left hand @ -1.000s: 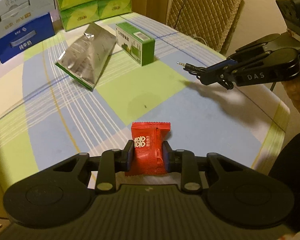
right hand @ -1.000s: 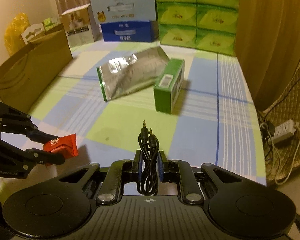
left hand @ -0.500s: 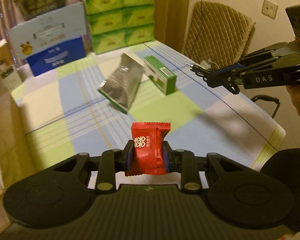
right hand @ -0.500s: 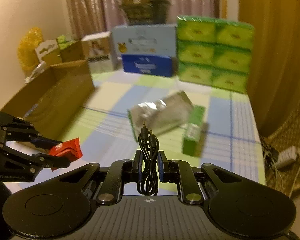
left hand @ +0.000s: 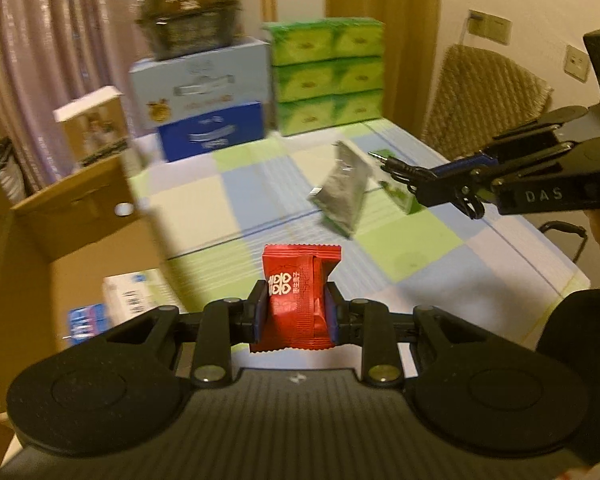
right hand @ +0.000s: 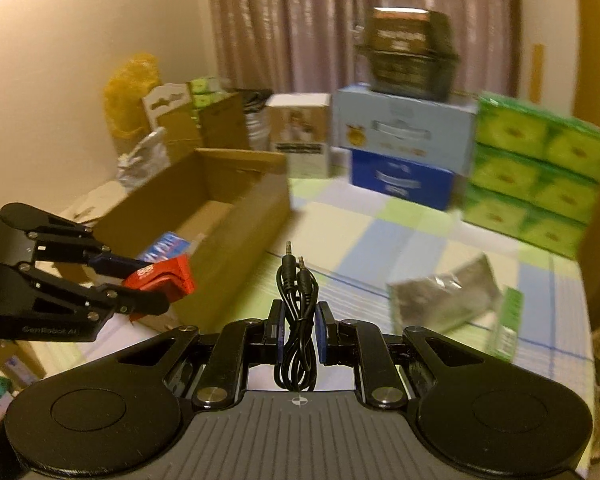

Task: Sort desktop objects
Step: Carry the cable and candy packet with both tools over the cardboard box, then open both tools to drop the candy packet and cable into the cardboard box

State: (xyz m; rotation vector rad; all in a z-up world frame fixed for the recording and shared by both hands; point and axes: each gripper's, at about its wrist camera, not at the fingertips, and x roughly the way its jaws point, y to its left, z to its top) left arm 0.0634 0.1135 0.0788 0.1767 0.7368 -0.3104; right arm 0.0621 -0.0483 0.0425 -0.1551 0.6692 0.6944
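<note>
A: Left wrist view has the left claw (left hand: 296,308) clamped on the red candy packet (left hand: 298,294), held upright between the pads, in the air over the near corner of the cardboard box (left hand: 80,216).

B: And the right claw (right hand: 298,330)?

A: Pinched narrow on the coiled black audio cable (right hand: 297,320), plugs pointing up. Seen from the right wrist, it hangs over the checked tabletop (right hand: 364,232), just beside the box's long wall (right hand: 236,240).

B: So I'd judge both are being carried to that box. What makes the drop go well?

A: Get each claw fully past the box wall before letting go. The candy is light and flat; released over the rim, it could slide off outside. Lower it into the box, near the white carton (left hand: 134,294) already lying there.

B: And the cable?

A: It's floppy, and loops dangle below the pads. Lift the loops clear of the box wall, or they may snag. Open wide, so the coil doesn't cling to a pad.

B: Risk of collision?

A: The two claws are near each other beside the box. I'd send one in at a time, candy first as it sits closer.

B: What's left outside the box?

A: A silver foil pouch (right hand: 444,296) and a small green carton (right hand: 508,324), well apart from the box, on the tabletop.
</note>
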